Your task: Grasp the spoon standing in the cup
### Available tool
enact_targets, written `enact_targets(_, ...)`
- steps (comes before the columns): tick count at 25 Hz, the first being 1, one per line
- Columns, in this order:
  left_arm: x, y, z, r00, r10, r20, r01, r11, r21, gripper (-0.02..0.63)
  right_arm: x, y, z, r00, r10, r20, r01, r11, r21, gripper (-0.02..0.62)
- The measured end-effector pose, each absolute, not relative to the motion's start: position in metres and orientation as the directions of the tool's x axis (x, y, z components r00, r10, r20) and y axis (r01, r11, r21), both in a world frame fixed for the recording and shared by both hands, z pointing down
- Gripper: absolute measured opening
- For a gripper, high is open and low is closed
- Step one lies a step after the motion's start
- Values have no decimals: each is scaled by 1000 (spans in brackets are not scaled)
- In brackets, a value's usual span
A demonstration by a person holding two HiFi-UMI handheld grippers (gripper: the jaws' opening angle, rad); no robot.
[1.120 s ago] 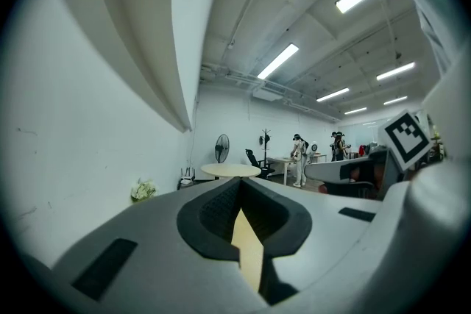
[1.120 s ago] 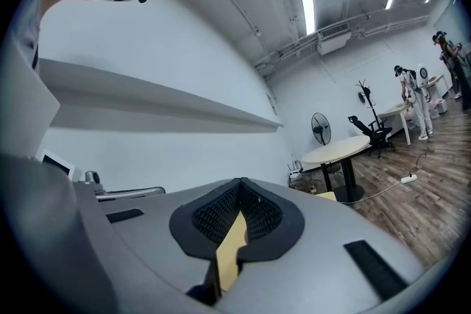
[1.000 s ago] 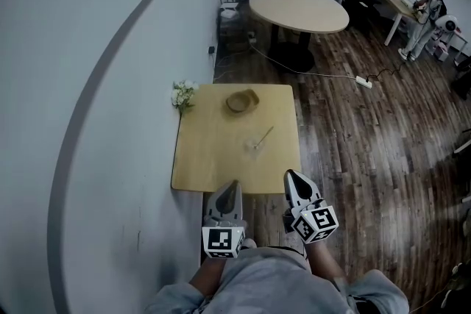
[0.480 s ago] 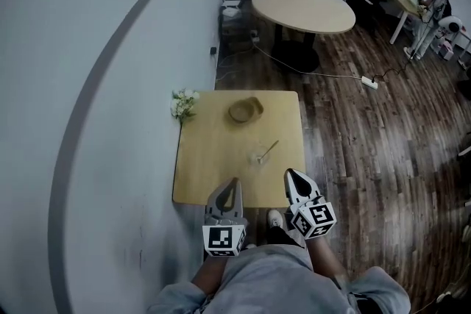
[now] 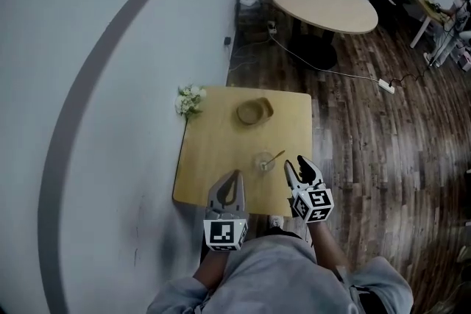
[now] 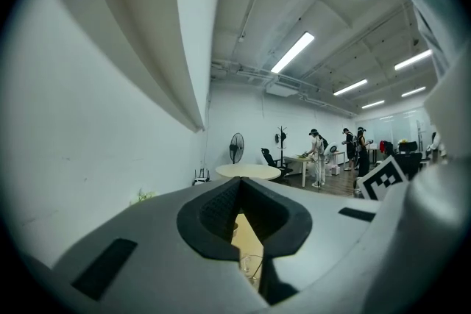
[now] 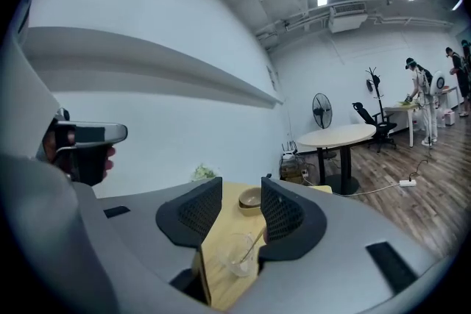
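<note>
The spoon (image 5: pixel 274 157) was leaned rightward in the cup (image 5: pixel 264 162), just ahead of the right gripper (image 5: pixel 297 162). Its jaws had just been spread, with nothing between them. The left gripper (image 5: pixel 234 177) was held pressed together.

Surface (image 5: pixel 221 151) mostly bare. Cup (image 5: pixel 265 162) with spoon (image 5: pixel 277 156) stood near front edge, right of middle; spoon handle leaned rightward. Bowl (image 5: pixel 254 112) well behind cup, apart. Flowers (image 5: pixel 189 99) beside far left corner against wall (image 5: pixel 88 121); wall closed off left side. Right side open to floor (image 5: pixel 368 143). Right claw (image 5: pixel 296 162) near cup on its right, jaws had just been opening, nothing between them, clear gap to cup. Left claw (image 5: pixel 234 176) over front edge, left of cup, bare wood between.
</note>
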State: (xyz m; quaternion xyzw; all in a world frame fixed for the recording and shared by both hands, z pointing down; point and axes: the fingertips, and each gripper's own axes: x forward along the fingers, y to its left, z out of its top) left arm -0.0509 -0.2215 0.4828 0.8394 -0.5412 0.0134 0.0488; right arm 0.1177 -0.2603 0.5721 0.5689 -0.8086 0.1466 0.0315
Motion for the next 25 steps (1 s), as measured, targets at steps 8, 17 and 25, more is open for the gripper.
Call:
enact_targets(8, -55, -247, 486, 352, -929, 114, -936, -349, 43, 2, 122, -294, 628, -387, -857, 339, -917, 319, -240, 144)
enact_targets(17, -58, -263, 489, 310, -940, 142, -951, -309, 29, 2, 119, -308, 680, -414, -793, 447, -908, 326, -263, 127)
enact_targets(25, -64, -269, 496, 270, -949, 162, -963, -270, 25, 2, 112, -319, 708, -456, -735, 502, -888, 336, -314, 97)
